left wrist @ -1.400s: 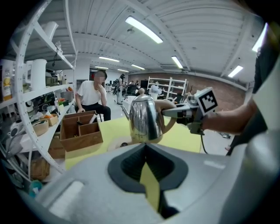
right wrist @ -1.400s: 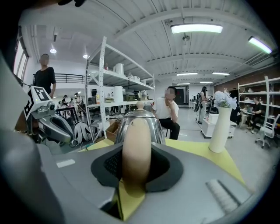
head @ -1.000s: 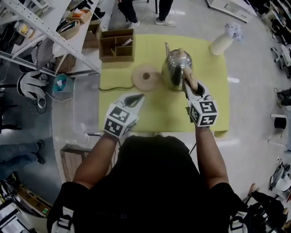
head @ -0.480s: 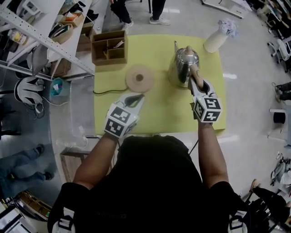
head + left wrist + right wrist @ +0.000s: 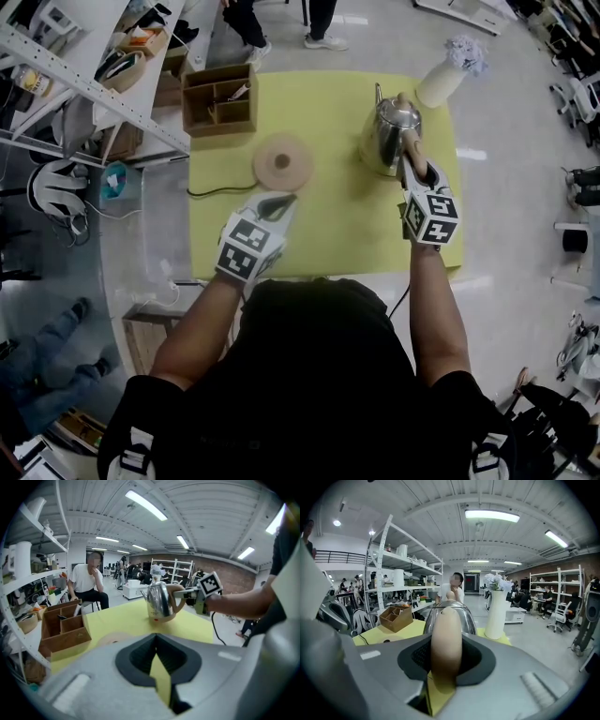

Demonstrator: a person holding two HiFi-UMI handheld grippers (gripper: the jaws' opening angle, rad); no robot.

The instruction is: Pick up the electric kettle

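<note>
Polished steel electric kettle (image 5: 392,131): upper right of frame, over yellow mat (image 5: 328,225); whether clear of mat, uncertain. Right gripper (image 5: 412,173) clamped on tan wooden handle (image 5: 446,644). Left gripper (image 5: 274,202) closed, empty. Body rigid, slick, likely weighty if filled; handle only sound hold.

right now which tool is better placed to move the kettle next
Right. The right tool is clamped on the wooden handle of the kettle; the left tool is shut, empty, apart from it.
</note>
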